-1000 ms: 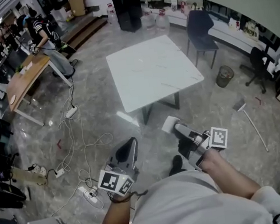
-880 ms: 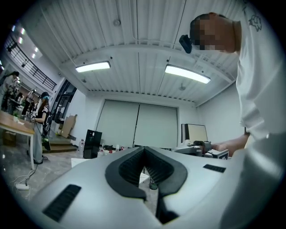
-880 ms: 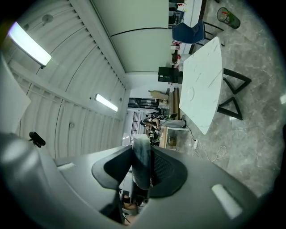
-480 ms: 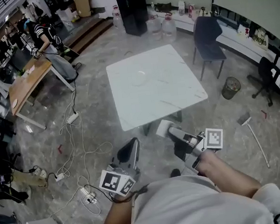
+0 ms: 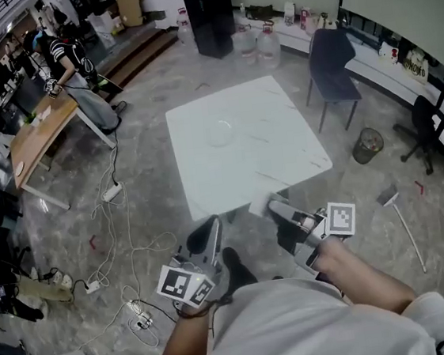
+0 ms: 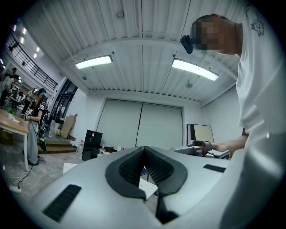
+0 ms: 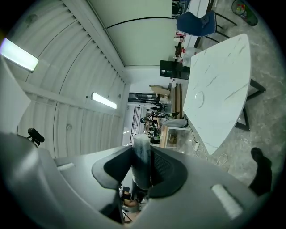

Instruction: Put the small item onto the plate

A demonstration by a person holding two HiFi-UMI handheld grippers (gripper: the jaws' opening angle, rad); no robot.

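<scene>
Right gripper (image 7: 141, 153) pinching pale cylinder (image 7: 142, 142), long axis along jaws, end poking forward toward desk (image 5: 274, 147), clear plate (image 5: 220, 133) on desk, left gripper (image 6: 144, 152) pressed together, empty.

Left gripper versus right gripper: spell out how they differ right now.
The right gripper is clamped on a small pale item; the left gripper has its jaws together on nothing. In the head view the right gripper shows at the near edge of the white table, while the left gripper sits further back over the floor. Both point toward that table.
</scene>
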